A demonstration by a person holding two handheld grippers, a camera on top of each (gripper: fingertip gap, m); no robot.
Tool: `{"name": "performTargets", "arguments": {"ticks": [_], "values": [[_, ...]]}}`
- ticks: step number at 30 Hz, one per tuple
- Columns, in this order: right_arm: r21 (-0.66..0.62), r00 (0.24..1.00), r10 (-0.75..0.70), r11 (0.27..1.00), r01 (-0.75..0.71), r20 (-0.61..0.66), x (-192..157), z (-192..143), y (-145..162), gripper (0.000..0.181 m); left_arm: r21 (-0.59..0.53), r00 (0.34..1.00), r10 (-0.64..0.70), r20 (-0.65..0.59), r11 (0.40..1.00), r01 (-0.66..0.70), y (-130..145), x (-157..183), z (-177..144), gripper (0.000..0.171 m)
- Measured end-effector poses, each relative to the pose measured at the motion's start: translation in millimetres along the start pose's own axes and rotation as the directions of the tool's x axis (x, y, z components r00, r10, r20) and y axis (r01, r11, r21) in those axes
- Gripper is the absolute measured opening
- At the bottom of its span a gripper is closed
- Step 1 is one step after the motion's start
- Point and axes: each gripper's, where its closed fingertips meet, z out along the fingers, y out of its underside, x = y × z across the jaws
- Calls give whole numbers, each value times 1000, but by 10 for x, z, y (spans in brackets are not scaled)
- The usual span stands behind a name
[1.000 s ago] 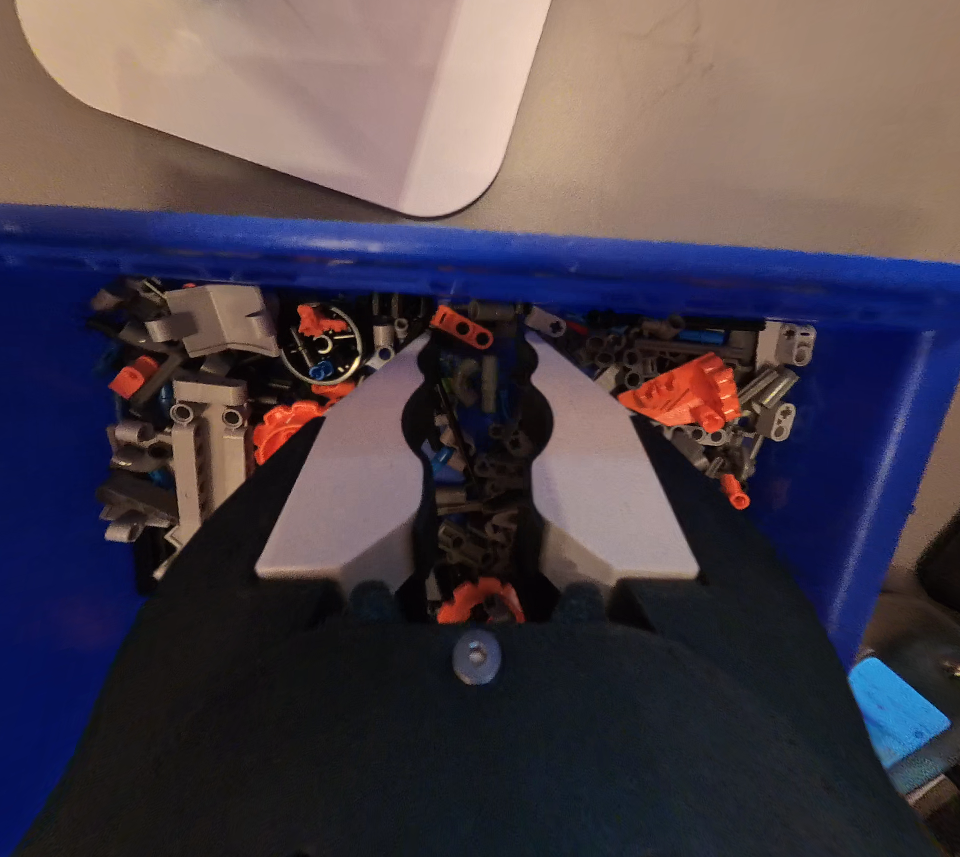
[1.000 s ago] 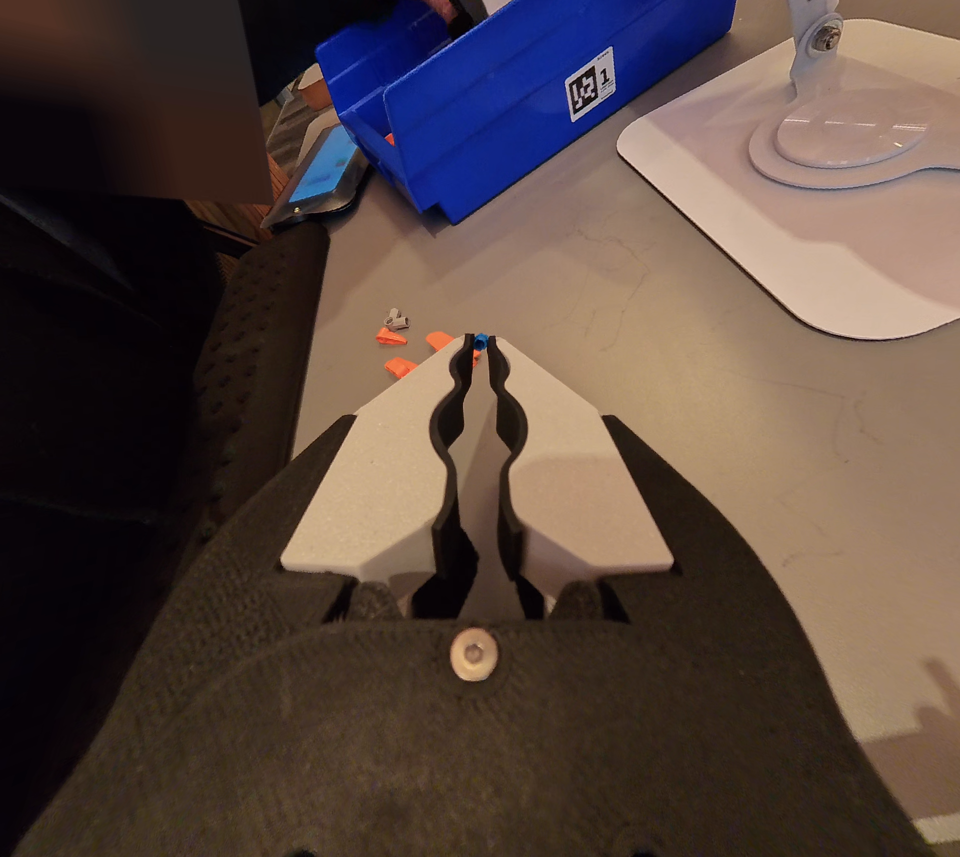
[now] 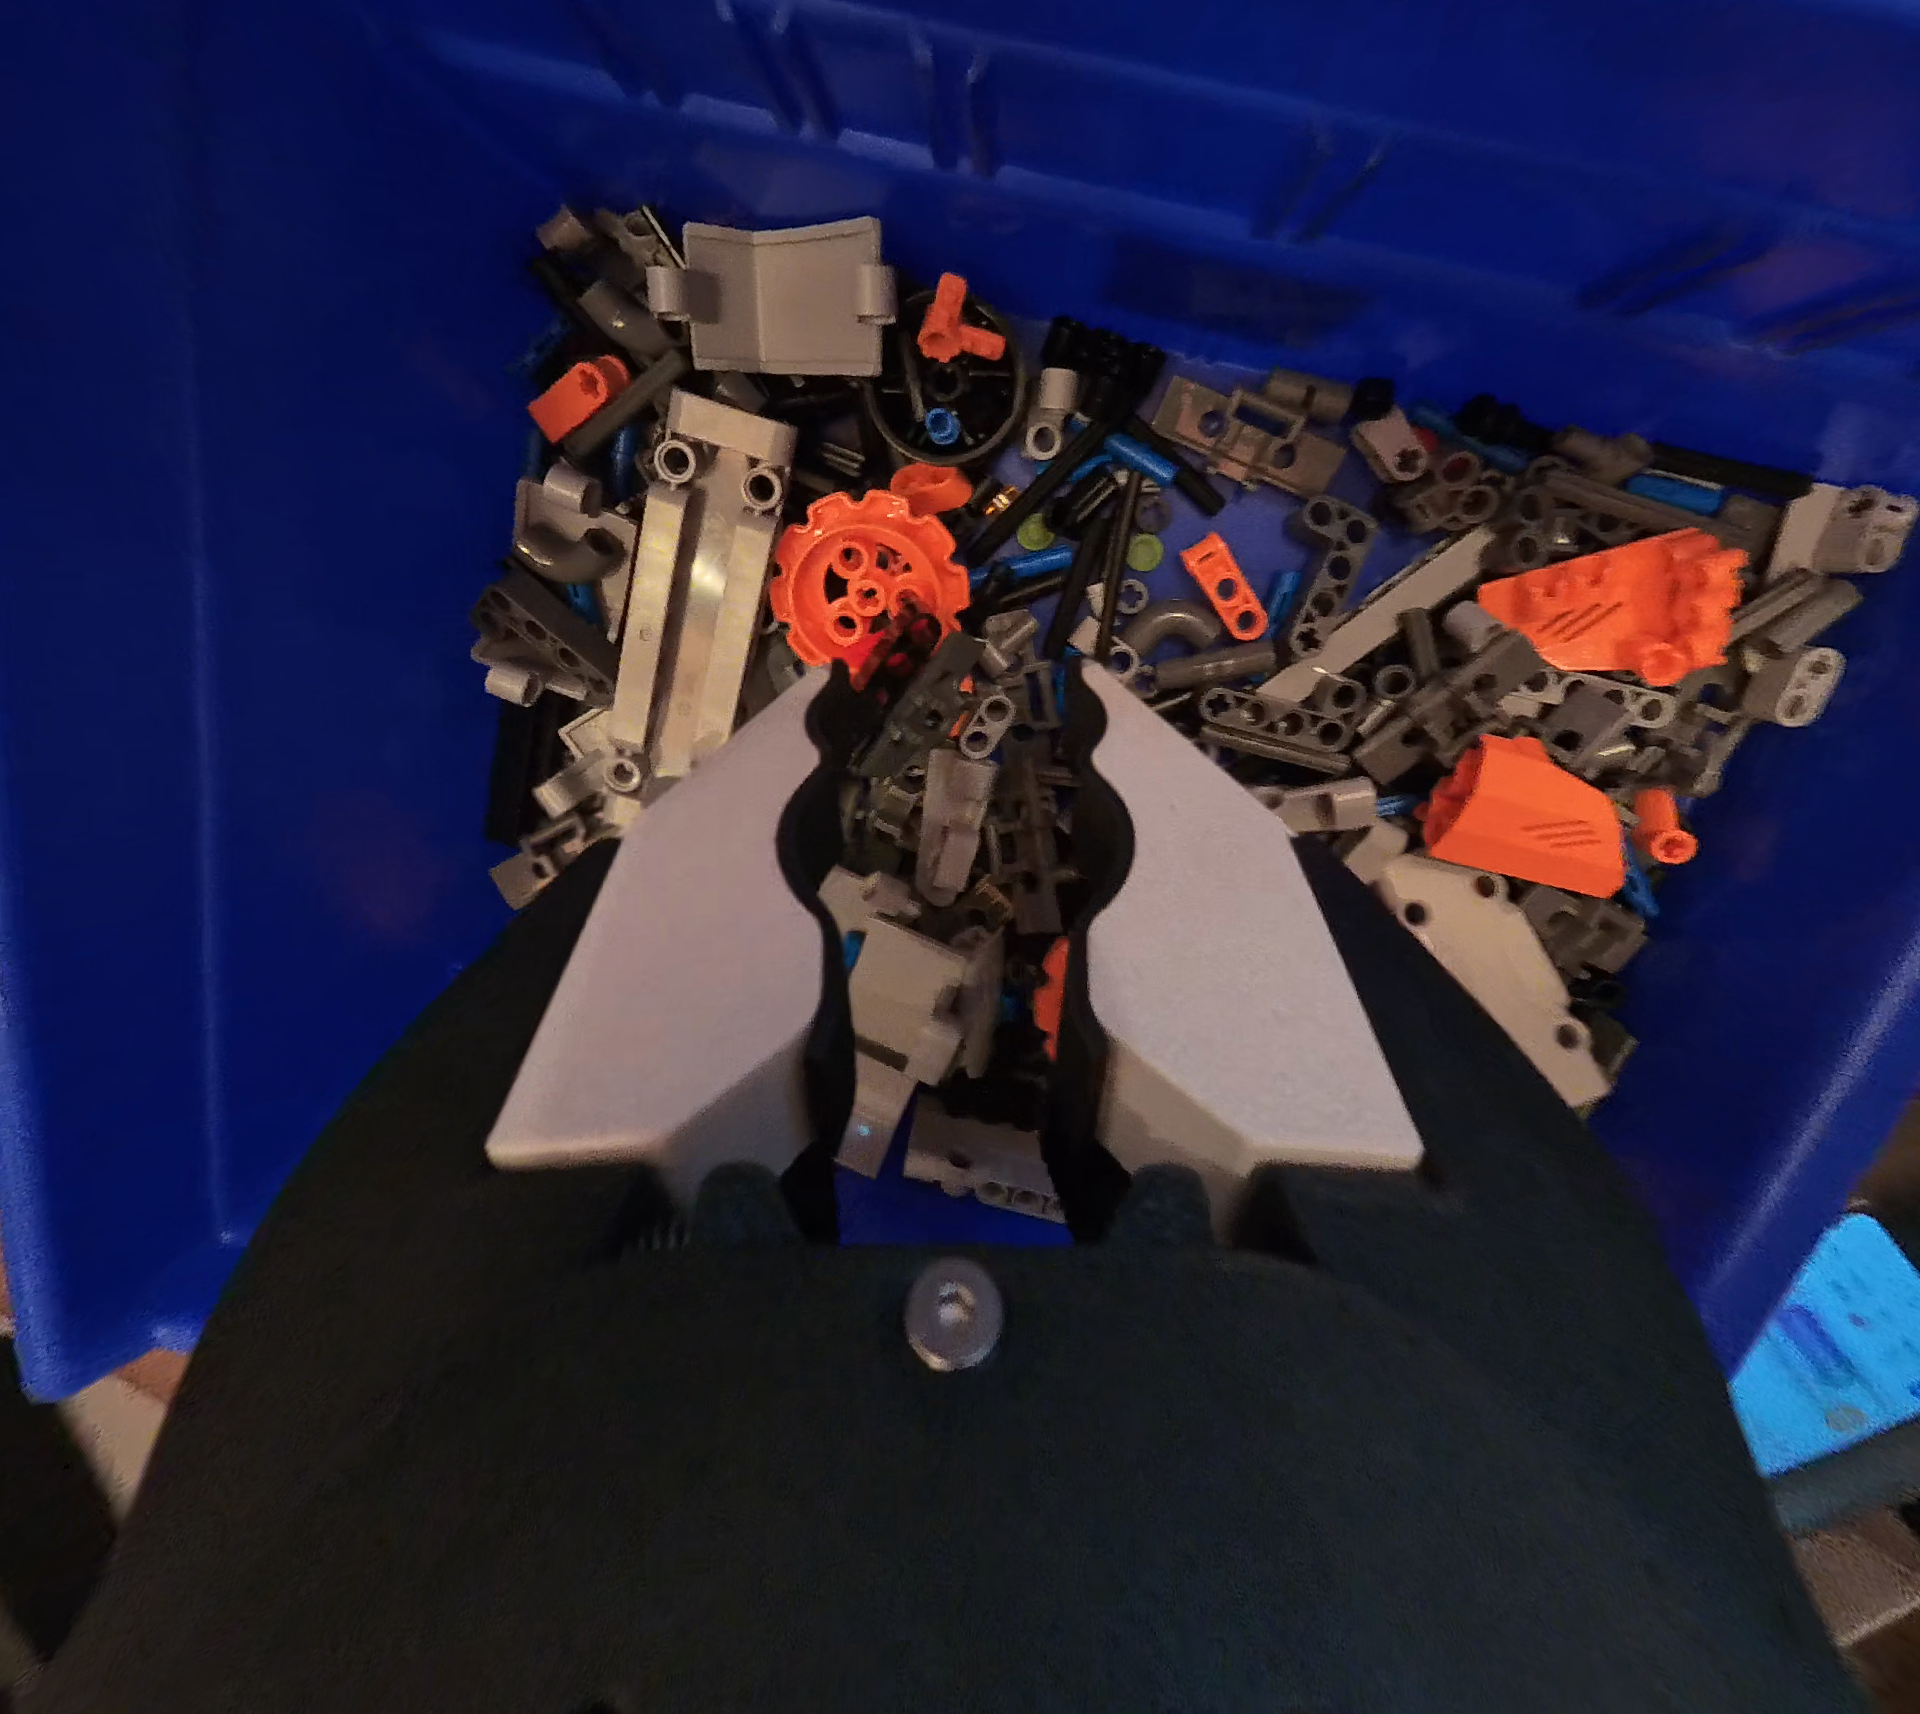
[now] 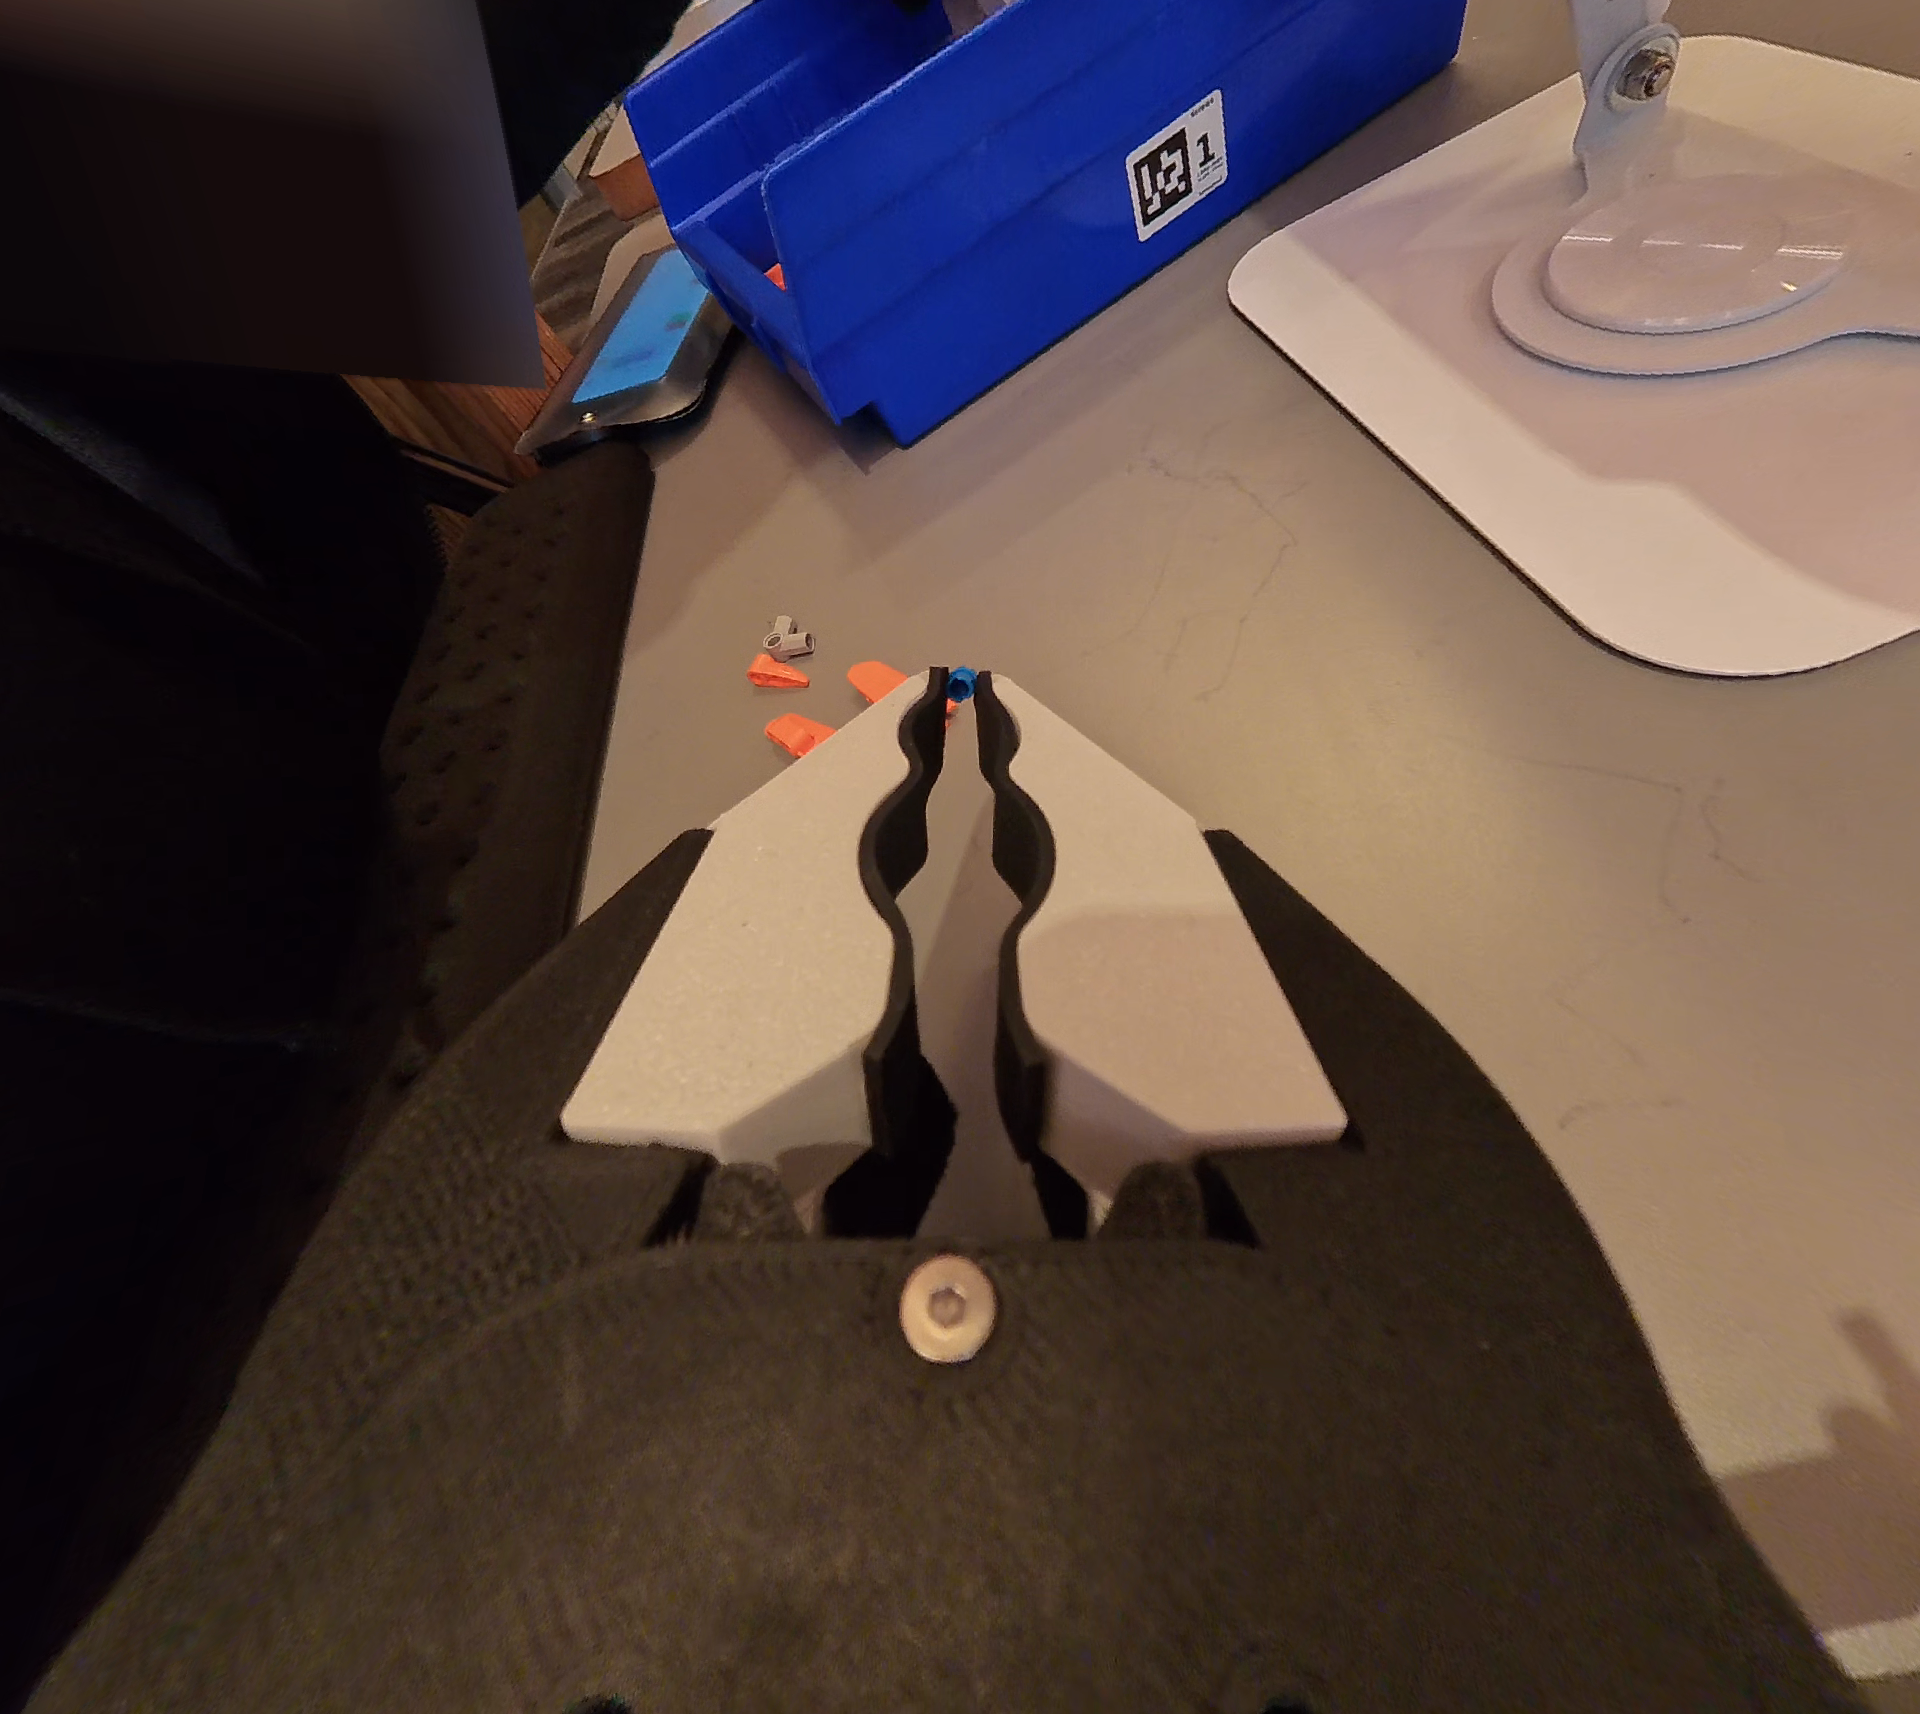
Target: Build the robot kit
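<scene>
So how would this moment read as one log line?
left gripper: open, over toy parts in blue plastic bin | right gripper: shut on small blue peg

Left gripper [image 3: 956,688] angled steeply downward, jaws parted with a wide gap between its grey fingers [image 3: 686,958]; right gripper [image 4: 961,680] low and nearly level, pointing toward the far left, jaws almost together, pinching at the tips.
</scene>
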Motion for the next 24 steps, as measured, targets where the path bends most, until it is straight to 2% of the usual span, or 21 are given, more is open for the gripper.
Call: {"name": "performTargets", "arguments": {"ticks": [4, 9, 16, 24], "values": [[-1, 1000, 1, 1000, -1, 1, 1, 2, 4, 3, -41, 999, 21, 25, 999, -20, 15, -61, 85, 41], [-1, 1000, 1, 1000, -1, 1, 1, 0, 4, 3, -91, 999, 25, 37, 996, -21, 51, -87, 171, 35], [-1, 1000, 0, 1000, 0, 1, -2, 1, 2, 3, -98, 998, 43, 55, 994, -37, 47, -80, 200, 19], [0, 1000, 1, 1000, -1, 1, 1, -1, 2, 3, -73, 998, 31, 48, 997, -27, 58, -42, 79, 19]]}}
